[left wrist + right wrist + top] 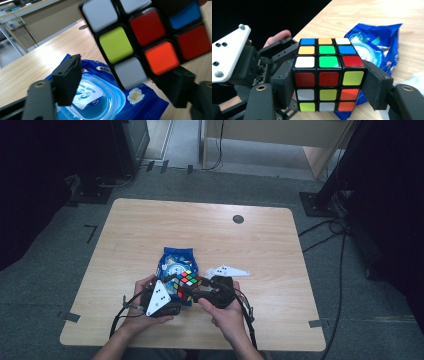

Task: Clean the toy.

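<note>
A scrambled Rubik's cube [186, 282] is held just above a blue wet-wipes pack [175, 260] near the table's front middle. My right gripper [328, 86] is shut on the cube [328, 62], one jaw pressed against each side. My left gripper [122, 85] is open, its jaws wide apart. The cube [145, 37] hangs over its far jaw, and the near jaw stands clear of it above the pack [100, 100]. In the high view the left gripper [172, 294] sits close to the cube's left and the right gripper [196, 291] holds it from the right.
The wooden table [150, 225] has a round dark grommet [238, 219] at the back right. Both hands rest near the front edge. Cables [325, 232] and black stands lie on the floor to the right.
</note>
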`<state>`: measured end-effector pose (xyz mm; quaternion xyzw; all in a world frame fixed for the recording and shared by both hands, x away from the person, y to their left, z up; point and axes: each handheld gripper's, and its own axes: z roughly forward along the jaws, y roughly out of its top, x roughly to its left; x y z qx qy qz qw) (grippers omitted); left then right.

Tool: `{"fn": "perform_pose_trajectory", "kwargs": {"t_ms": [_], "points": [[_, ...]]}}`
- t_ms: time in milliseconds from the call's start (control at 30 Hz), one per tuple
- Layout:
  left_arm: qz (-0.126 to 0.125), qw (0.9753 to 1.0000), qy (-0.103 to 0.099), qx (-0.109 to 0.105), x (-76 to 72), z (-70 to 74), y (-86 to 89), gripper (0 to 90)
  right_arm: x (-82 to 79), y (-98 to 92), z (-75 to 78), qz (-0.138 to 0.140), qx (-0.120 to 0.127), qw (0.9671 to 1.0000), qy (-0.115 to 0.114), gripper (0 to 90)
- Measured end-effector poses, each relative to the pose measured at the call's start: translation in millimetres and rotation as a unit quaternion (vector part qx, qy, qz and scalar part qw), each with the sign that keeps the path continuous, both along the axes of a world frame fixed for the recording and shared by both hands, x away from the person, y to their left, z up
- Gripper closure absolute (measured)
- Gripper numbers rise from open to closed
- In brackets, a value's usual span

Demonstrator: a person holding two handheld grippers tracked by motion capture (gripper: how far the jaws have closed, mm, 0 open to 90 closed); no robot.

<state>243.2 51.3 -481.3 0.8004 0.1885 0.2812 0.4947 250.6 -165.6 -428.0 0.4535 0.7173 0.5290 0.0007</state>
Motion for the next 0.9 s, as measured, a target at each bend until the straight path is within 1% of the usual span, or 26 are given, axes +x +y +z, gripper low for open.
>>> {"fn": "perform_pose_trajectory", "kwargs": {"t_ms": [33, 67, 100, 133, 200, 267, 333, 400, 467, 533, 633, 700, 733, 767, 833, 867, 900], "points": [[0.0, 1.0, 0.0, 0.0, 0.0, 0.0, 0.0, 20.8, 0.0, 0.0, 0.0, 0.0, 0.0, 1.0, 0.0, 34.6], [-0.001, 0.9999, -0.01, 0.005, -2.8, 0.4, -2.9, 20.7, 0.1, 1.0, -0.1, -0.002, -0.003, 1.0, 0.002, 34.6], [-0.001, 0.9999, -0.01, 0.005, -2.8, 0.4, -2.9, 20.4, 0.6, 1.0, -0.1, -0.003, -0.002, 1.0, 0.006, 34.6], [-0.003, 0.9999, -0.015, 0.007, -4.5, 0.6, -5.3, 19.9, 1.0, 0.6, -0.3, -0.002, -0.002, 0.9999, 0.011, 34.6], [-0.006, 0.9997, -0.019, 0.011, -6.2, 0.3, -7.7, 19.1, 1.6, 0.9, -1.3, -0.001, -0.005, 0.9999, 0.013, 34.6], [-0.013, 0.9997, -0.018, 0.012, -7.6, -0.4, -9.9, 19.0, 1.8, 1.9, -2.4, 0.001, -0.011, 0.9997, 0.02, 34.6], [-0.018, 0.9995, -0.023, 0.014, -9.4, -1.1, -12.3, 19.3, 2.2, 2.6, -3.4, 0.005, -0.015, 0.9995, 0.027, 34.6], [-0.022, 0.9992, -0.026, 0.019, -10.8, -2.0, -14.5, 20.8, 2.6, 3.3, -4.2, 0.007, -0.023, 0.9993, 0.029, 34.6], [-0.024, 0.999, -0.028, 0.024, -11.6, -2.7, -15.8, 24.7, 3.7, 3.1, -5.0, 0.007, -0.028, 0.9991, 0.032, 34.6], [-0.029, 0.999, -0.023, 0.027, -11.0, -3.5, -16.2, 25.5, 5.3, 2.5, -6.3, 0.008, -0.028, 0.9988, 0.04, 34.5], [-0.031, 0.999, -0.017, 0.028, -9.9, -3.4, -15.6, 26.8, 6.8, 1.8, -8.2, 0.009, -0.028, 0.9986, 0.043, 34.5], [-0.034, 0.9992, -0.007, 0.018, -8.4, -2.2, -13.6, 27.4, 8.2, 1.0, -9.1, 0.009, -0.018, 0.9988, 0.044, 34.4], [-0.032, 0.9994, -0.004, 0.012, -7.9, -1.9, -12.3, 30.1, 9.3, 0.0, -9.7, 0.012, -0.011, 0.9989, 0.043, 34.3], [-0.025, 0.9997, 0.0, 0.008, -6.2, -1.3, -10.7, 34.0, 10.3, -0.9, -10.1, 0.017, -0.001, 0.9988, 0.046, 34.3], [-0.019, 0.9996, 0.019, -0.008, -0.7, -0.9, -5.5, 34.0, 11.8, -2.6, -11.0, 0.022, 0.006, 0.9989, 0.042, 34.0], [-0.012, 0.9996, 0.022, -0.012, 1.2, -1.1, -3.2, 34.0, 12.5, -3.8, -11.0, 0.026, 0.012, 0.9987, 0.042, 33.8], [-0.005, 0.9996, 0.024, -0.013, 2.6, -0.9, -1.4, 34.0, 13.2, -5.6, -10.7, 0.029, 0.015, 0.9988, 0.037, 33.8]]}}
